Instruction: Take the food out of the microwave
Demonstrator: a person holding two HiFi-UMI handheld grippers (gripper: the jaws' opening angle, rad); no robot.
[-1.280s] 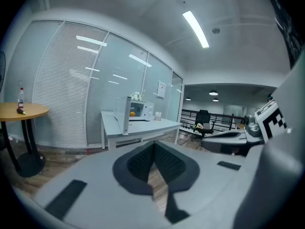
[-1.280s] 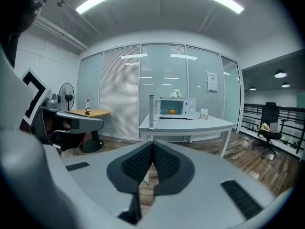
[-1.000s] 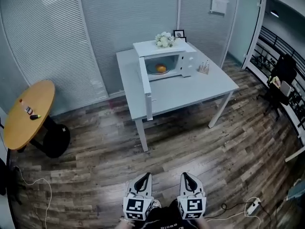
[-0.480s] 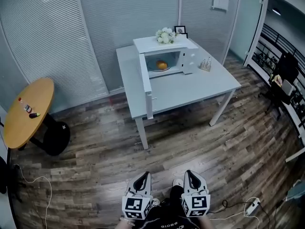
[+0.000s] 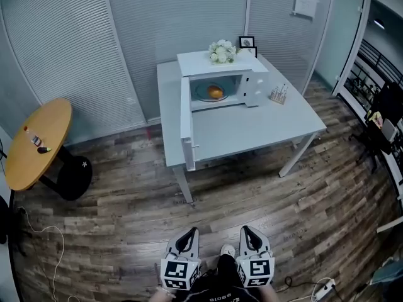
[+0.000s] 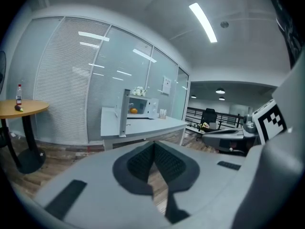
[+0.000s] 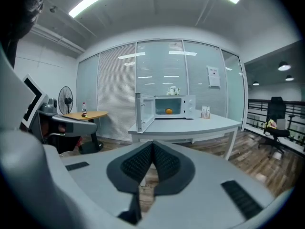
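A white microwave (image 5: 220, 79) stands at the back of a grey table (image 5: 252, 128), its door (image 5: 186, 131) swung wide open to the left. Inside it an orange food item (image 5: 215, 92) lies on a plate; the same orange food (image 7: 168, 111) shows in the right gripper view, and small (image 6: 133, 110) in the left gripper view. My left gripper (image 5: 189, 234) and right gripper (image 5: 248, 231) hang side by side at the bottom of the head view, far from the table. Both are shut, jaws meeting, nothing between them.
A round wooden side table (image 5: 34, 143) with a small bottle stands at the left. White flowers (image 5: 221, 51) and a photo frame (image 5: 247, 42) sit on the microwave, a small rack (image 5: 278, 94) beside it. Cables and a power strip (image 5: 324, 287) lie on the floor; an office chair (image 5: 384, 121) at right.
Both grippers and the head have come closer to the table; the microwave sits lower and a little larger in the head view. The jaws stayed shut.
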